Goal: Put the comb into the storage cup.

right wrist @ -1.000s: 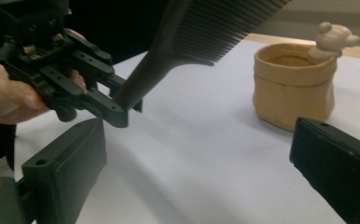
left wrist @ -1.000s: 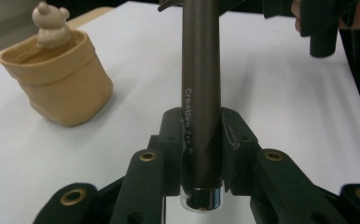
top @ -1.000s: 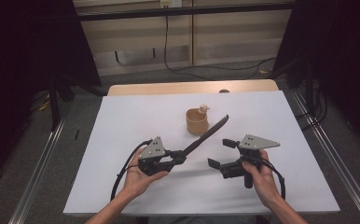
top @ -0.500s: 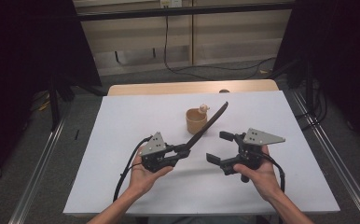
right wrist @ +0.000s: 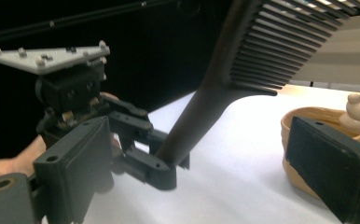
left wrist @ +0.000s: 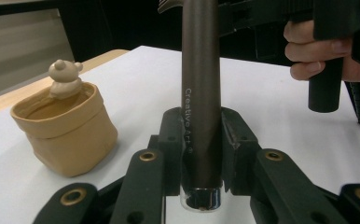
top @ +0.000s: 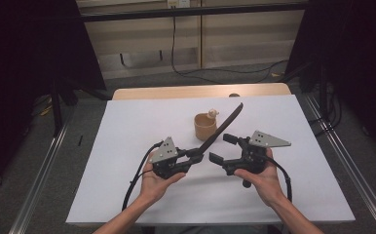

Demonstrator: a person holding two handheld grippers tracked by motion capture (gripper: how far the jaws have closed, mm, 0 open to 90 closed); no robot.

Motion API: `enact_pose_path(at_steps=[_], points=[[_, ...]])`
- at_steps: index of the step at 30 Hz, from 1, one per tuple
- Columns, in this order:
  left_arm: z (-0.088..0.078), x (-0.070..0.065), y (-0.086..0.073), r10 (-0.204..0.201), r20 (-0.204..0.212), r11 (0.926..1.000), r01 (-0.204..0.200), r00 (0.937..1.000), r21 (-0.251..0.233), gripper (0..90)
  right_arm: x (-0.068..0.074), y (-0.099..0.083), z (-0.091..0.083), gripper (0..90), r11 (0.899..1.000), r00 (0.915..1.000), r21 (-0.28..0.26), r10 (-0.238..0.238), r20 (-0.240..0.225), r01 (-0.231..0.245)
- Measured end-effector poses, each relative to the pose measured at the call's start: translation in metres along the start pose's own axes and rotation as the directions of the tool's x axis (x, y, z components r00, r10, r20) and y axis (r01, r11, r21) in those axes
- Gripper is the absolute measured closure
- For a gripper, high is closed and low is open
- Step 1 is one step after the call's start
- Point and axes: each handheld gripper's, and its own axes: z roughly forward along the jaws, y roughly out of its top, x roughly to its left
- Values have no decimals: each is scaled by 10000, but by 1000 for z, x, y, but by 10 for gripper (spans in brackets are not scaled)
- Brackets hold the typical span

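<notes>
From the high view, the left tongs clamp the handle end of a long dark brown plastic comb, which slants up over the white surface toward its far edge, beside a small tan pot with a bear figure. The right tongs stand apart, near the comb.

In the left gripper view, the smooth, glossy rounded handle could pivot or slip in the narrow grip.

The right gripper view shows fine stiff teeth; a swing might tip the soft-looking pot.

High overhead view, two close gripper views, shared comb.
</notes>
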Motion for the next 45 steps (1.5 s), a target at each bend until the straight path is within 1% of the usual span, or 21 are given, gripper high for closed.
enact_pose_path(at_steps=[3, 7, 9, 10, 11, 12, 13, 15, 17, 19, 20, 21, 23, 24, 25, 27, 28, 33, 37, 42, 45], points=[[3, 0, -2, 47, -36, 10000, -47, 10000, 72, 729, 0, 1, 1, 102, 9998, 9999, -158, 106, 3, -106], [3, 0, -1, 91, -103, 9999, -92, 9999, -92, 728, -1, -1, 3, 142, 9989, 9995, -356, 307, 36, -305], [4, -1, 0, 181, -76, 9998, -182, 9998, -48, 728, -1, -2, 4, 159, 9987, 9992, -324, 388, 33, -387], [4, -1, 0, 195, -165, 9998, -195, 9997, -41, 728, -1, -2, 5, 175, 9986, 9993, -359, 385, 2, -385], [5, -2, 0, 213, -122, 9998, -213, 9997, -55, 728, -1, -1, 5, 206, 9986, 9992, -355, 398, -23, -399], [5, -3, 0, 233, -185, 9996, -236, 9996, -128, 728, -1, -1, 5, 244, 9986, 9992, -362, 395, -78, -398], [6, -3, 0, 212, -145, 9996, -214, 9997, -180, 728, -1, -1, 6, 262, 9984, 9990, -357, 433, -115, -437], [6, -4, 2, 285, -206, 9993, -290, 9994, -218, 728, -1, -1, 7, 274, 9980, 9986, -353, 521, -42, -522], [7, -4, 3, 411, -211, 9988, -416, 9989, -265, 728, -2, -2, 7, 313, 9975, 9981, -355, 612, -36, -613], [7, -4, 2, 396, -131, 9987, -400, 9991, -306, 728, -2, -2, 7, 355, 9970, 9978, -417, 657, -38, -658], [7, -5, 2, 411, -217, 9986, -418, 9989, -322, 728, -3, -2, 8, 396, 9967, 9976, -421, 694, -73, -696], [7, -4, 2, 405, -160, 9986, -410, 9991, -343, 728, -3, -2, 8, 439, 9968, 9977, -421, 674, -110, -678], [7, -4, 1, 460, -228, 9982, -468, 9987, -370, 728, -3, -2, 8, 469, 9957, 9969, -472, 789, -74, -791], [7, -4, 1, 378, -180, 9987, -384, 9991, -348, 728, -3, -3, 8, 481, 9957, 9967, -449, 806, -38, -806], [7, -3, 0, 402, -223, 9987, -409, 9989, -307, 728, -4, -3, 8, 501, 9956, 9966, -453, 826, -34, -826], [8, -3, -1, 422, -147, 9987, -426, 9990, -288, 728, -5, -4, 8, 537, 9944, 9957, -517, 922, -48, -923], [8, -3, -2, 432, -199, 9987, -437, 9989, -274, 728, -5, -5, 8, 554, 9936, 9950, -524, 1002, -24, -1001], [9, -4, -3, 462, -126, 9985, -466, 9989, -290, 728, -8, -7, 9, 658, 9879, 9898, -605, 1422, -105, -1426], [9, -3, -3, 560, -158, 9983, -563, 9983, -179, 728, -8, -8, 10, 681, 9862, 9880, -591, 1539, -136, -1544], [10, -3, -5, 503, -137, 9985, -506, 9986, -231, 728, -9, -8, 11, 699, 9841, 9854, -529, 1686, -235, -1696], [10, -3, -5, 550, -169, 9982, -554, 9983, -223, 728, -9, -8, 11, 707, 9816, 9828, -523, 1826, -274, -1838]])
